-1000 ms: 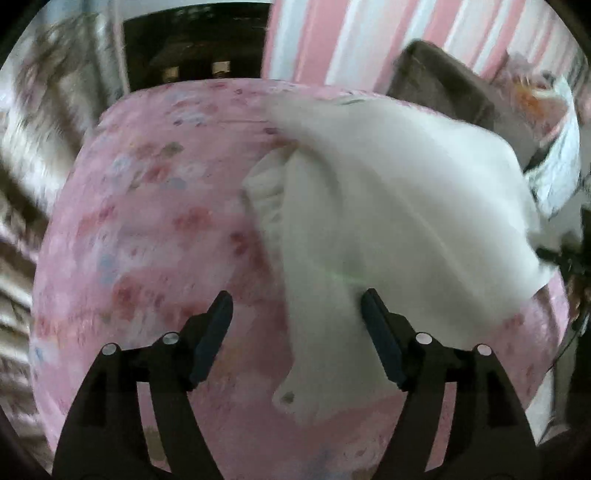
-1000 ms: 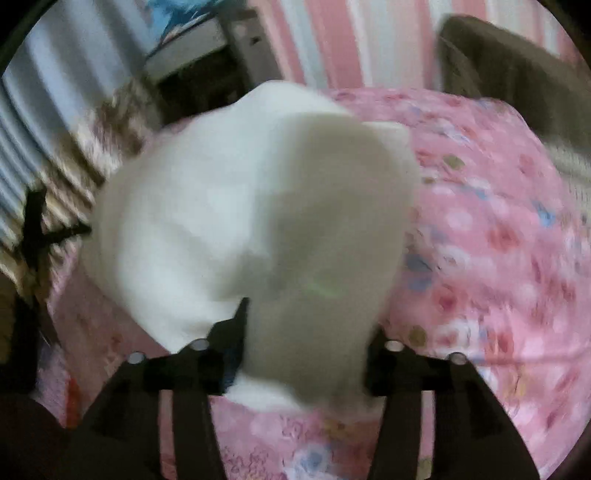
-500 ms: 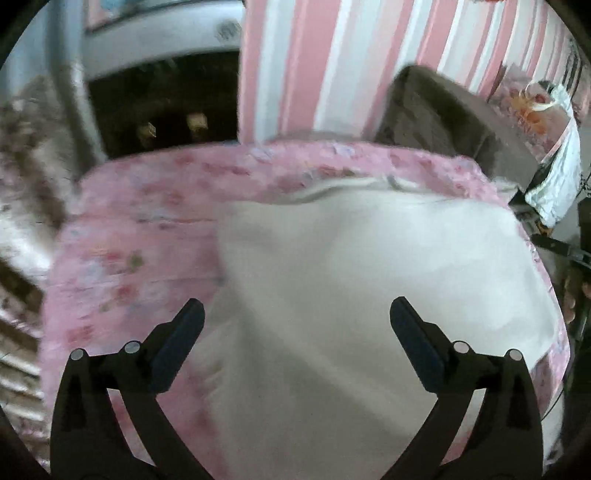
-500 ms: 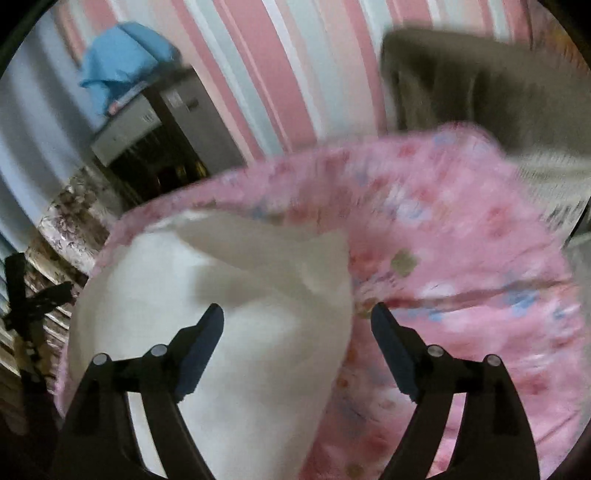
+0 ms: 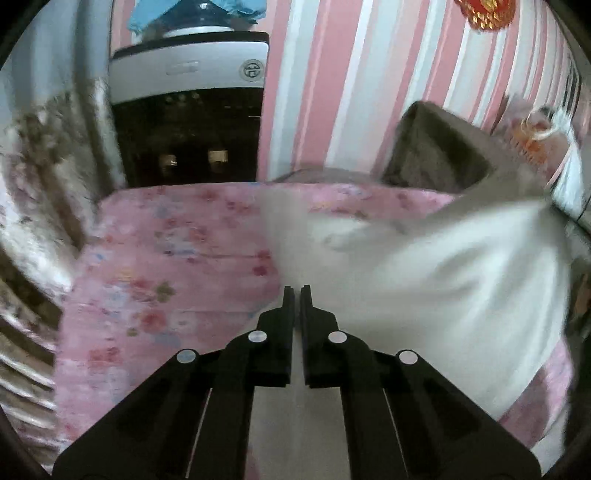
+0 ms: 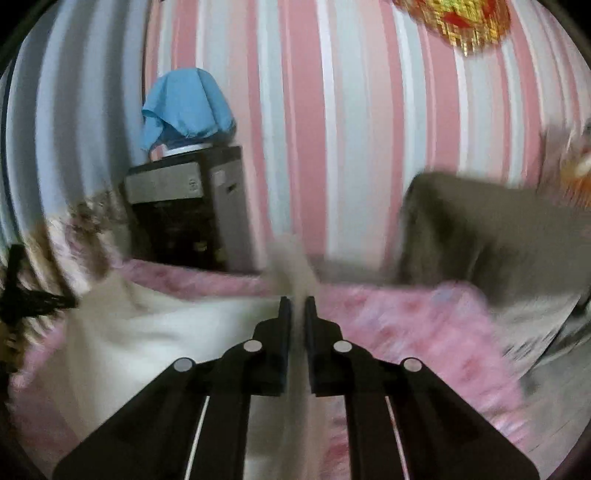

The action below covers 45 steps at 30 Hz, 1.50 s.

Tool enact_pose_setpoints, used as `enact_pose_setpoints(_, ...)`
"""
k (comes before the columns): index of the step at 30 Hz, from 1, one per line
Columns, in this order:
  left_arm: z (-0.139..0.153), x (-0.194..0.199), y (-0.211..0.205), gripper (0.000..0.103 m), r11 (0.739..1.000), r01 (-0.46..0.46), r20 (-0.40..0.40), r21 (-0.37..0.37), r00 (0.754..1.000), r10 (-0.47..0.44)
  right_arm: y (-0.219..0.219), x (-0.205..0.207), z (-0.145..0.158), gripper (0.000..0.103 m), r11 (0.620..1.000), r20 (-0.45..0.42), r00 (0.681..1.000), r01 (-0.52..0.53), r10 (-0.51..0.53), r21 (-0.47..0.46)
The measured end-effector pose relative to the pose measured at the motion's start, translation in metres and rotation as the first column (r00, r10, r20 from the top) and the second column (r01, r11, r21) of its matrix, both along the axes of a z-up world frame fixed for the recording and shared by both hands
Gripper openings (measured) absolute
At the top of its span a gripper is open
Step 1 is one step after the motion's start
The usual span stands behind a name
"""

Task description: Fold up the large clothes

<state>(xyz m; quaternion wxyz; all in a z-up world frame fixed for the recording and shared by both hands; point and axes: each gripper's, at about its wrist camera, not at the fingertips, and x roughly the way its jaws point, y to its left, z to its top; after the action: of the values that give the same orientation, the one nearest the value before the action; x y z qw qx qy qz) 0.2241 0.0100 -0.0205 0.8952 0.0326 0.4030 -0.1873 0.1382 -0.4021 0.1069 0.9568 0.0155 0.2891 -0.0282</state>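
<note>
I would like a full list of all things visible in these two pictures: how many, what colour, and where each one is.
white garment: one, white, spread over the right part of the bed, pinched at an edge by both grippers
bed cover: one, pink with flowers, under the garment
cabinet: one, dark with a pale top, beyond the far edge of the bed
blue cloth: one, blue, draped over something on the cabinet
chair: one, brown, at the right by the wall
wall: pink, white and pale striped, behind everything
ornament: one, red and gold, high on the wall
left hand-held gripper: one, black, shut on the garment
right hand-held gripper: one, black, shut on the garment
</note>
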Motion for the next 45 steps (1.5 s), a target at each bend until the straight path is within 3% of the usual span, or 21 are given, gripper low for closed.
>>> enact_pose_setpoints(1, -0.010, 0.006, -0.002, 0.002, 0.998, -0.023, -0.007, 0.060, 1.000, 0.024, -0.004, 0.012, -0.009, 0.008, 0.999, -0.053, 0.998, 0.026, -0.027, -0.026)
enact_pose_setpoints(2, -0.021, 0.014, -0.004, 0.003, 0.996, -0.020, -0.040, 0.084, 0.999, 0.024, -0.012, 0.031, -0.030, 0.011, 0.999, -0.161, 0.986, 0.048, -0.052, -0.026)
enact_pose_setpoints(3, -0.033, 0.025, -0.004, 0.007, 0.996, -0.025, -0.079, 0.088, 0.996, 0.032, -0.021, 0.040, -0.046, 0.012, 0.996, -0.216, 0.973, 0.079, -0.085, -0.035)
enact_pose_setpoints(5, -0.061, 0.047, -0.004, 0.007, 0.981, -0.086, -0.128, 0.175, 0.986, 0.109, -0.037, 0.060, -0.087, 0.019, 0.985, -0.349, 0.922, 0.141, -0.166, -0.097)
enact_pose_setpoints(6, -0.068, 0.054, -0.003, 0.007, 0.974, -0.102, -0.133, 0.200, 0.982, 0.131, -0.050, 0.064, -0.104, 0.020, 0.985, -0.417, 0.892, 0.164, -0.173, -0.060)
enact_pose_setpoints(7, -0.071, 0.057, 0.003, 0.008, 0.973, -0.118, -0.143, 0.197, 0.979, 0.147, -0.063, 0.059, -0.108, 0.022, 0.981, -0.434, 0.884, 0.196, -0.173, 0.010)
enact_pose_setpoints(8, -0.068, 0.058, 0.013, 0.017, 0.974, -0.143, -0.154, 0.175, 0.973, 0.170, -0.074, 0.051, -0.105, 0.035, 0.972, -0.423, 0.891, 0.220, -0.166, 0.081)
enact_pose_setpoints(9, -0.062, 0.054, 0.021, 0.025, 0.976, -0.156, -0.144, 0.150, 0.973, 0.177, -0.081, 0.036, -0.094, 0.059, 0.963, -0.389, 0.906, 0.236, -0.167, 0.134)
enact_pose_setpoints(10, -0.055, 0.047, 0.026, 0.047, 0.977, -0.162, -0.119, 0.137, 0.977, 0.179, -0.082, 0.023, -0.083, 0.068, 0.963, -0.350, 0.921, 0.232, -0.171, 0.139)
enact_pose_setpoints(11, -0.043, 0.035, 0.029, 0.064, 0.972, -0.179, -0.061, 0.155, 0.980, 0.190, -0.078, 0.007, -0.070, 0.073, 0.968, -0.308, 0.936, 0.216, -0.169, 0.125)
enact_pose_setpoints(13, -0.023, 0.007, 0.029, 0.077, 0.960, -0.199, 0.033, 0.196, 0.980, 0.197, -0.072, -0.016, -0.059, 0.075, 0.973, -0.272, 0.949, 0.197, -0.159, 0.120)
enact_pose_setpoints(16, -0.006, -0.024, 0.021, 0.100, 0.967, -0.177, 0.088, 0.184, 0.983, 0.163, -0.057, -0.046, -0.055, 0.076, 0.972, -0.255, 0.957, 0.178, -0.136, 0.152)
enact_pose_setpoints(22, -0.013, -0.074, -0.016, 0.100, 0.967, -0.159, 0.106, 0.200, 0.984, 0.140, -0.007, -0.084, -0.069, 0.078, 0.988, -0.218, 0.971, 0.123, -0.101, 0.090)
enact_pose_setpoints(30, -0.030, -0.112, -0.059, 0.100, 0.967, -0.160, 0.095, 0.200, 0.985, 0.144, 0.058, -0.109, -0.056, 0.091, 0.993, -0.105, 0.989, 0.093, -0.100, -0.074)
enact_pose_setpoints(37, -0.028, -0.135, -0.079, 0.100, 0.975, -0.142, 0.074, 0.173, 0.989, 0.131, 0.064, -0.122, -0.053, 0.091, 0.995, -0.100, 0.990, 0.096, -0.096, -0.008)
enact_pose_setpoints(42, -0.028, -0.142, -0.082, 0.100, 0.989, -0.135, 0.044, 0.065, 0.990, 0.132, 0.060, -0.129, -0.054, 0.091, 0.994, -0.098, 0.991, 0.100, -0.095, 0.040)
enact_pose_setpoints(45, -0.031, -0.143, -0.087, 0.100, 0.989, -0.143, 0.027, 0.044, 0.990, 0.141, 0.055, -0.130, -0.058, 0.091, 0.993, -0.111, 0.989, 0.108, -0.101, 0.055)
